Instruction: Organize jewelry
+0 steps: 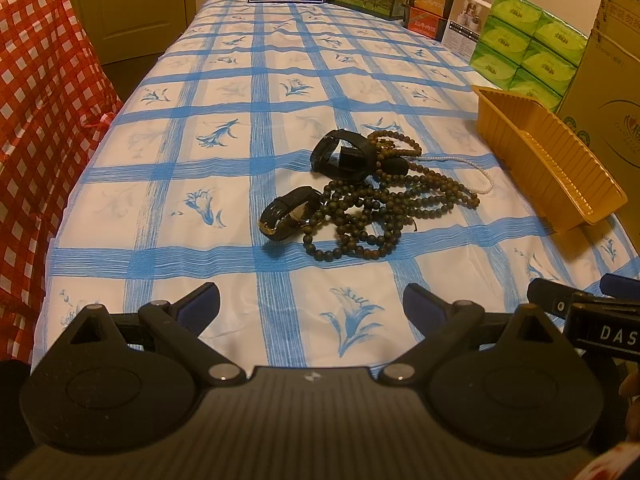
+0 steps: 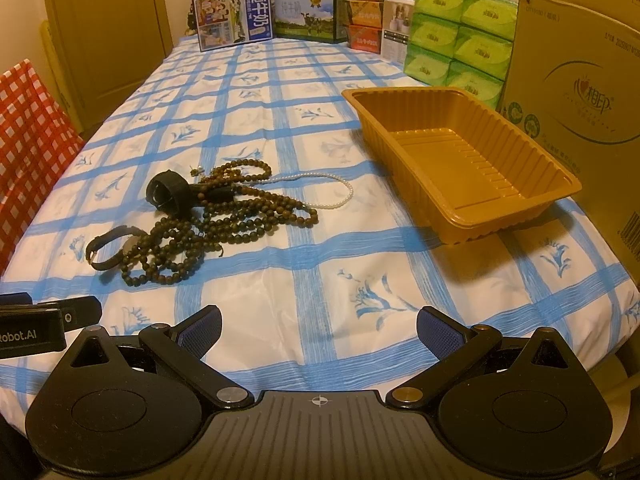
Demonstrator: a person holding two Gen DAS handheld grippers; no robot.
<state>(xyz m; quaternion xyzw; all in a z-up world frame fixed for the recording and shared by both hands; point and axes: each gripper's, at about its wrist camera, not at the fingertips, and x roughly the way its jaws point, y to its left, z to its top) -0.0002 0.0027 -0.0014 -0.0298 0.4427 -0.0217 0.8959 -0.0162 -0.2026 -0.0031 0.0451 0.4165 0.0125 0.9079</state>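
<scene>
Jewellery is lying heaped near the middle of the table's blue-and-white checked cloth point(image 2: 320, 288): dark brown wooden bead strands point(image 2: 224, 236) are tangled together, a thin white pearl necklace point(image 2: 340, 196) is trailing out of the heap toward the right edge, a black strap watch with a gold case point(image 1: 288, 212) is touching the beads on the side toward the near edge, and a wider black band point(image 2: 168, 192) is resting against them on the far side. An orange ribbed plastic tray point(image 2: 520, 168) is being shown empty along the right edge, well apart from the heap. The left gripper point(image 1: 312, 304) and the right gripper point(image 2: 320, 328) are being held above the near edge, each with fingers spread wide and nothing between them. Boxes and green tissue packs point(image 2: 460, 36) are standing along the far edge and the right edge.
</scene>
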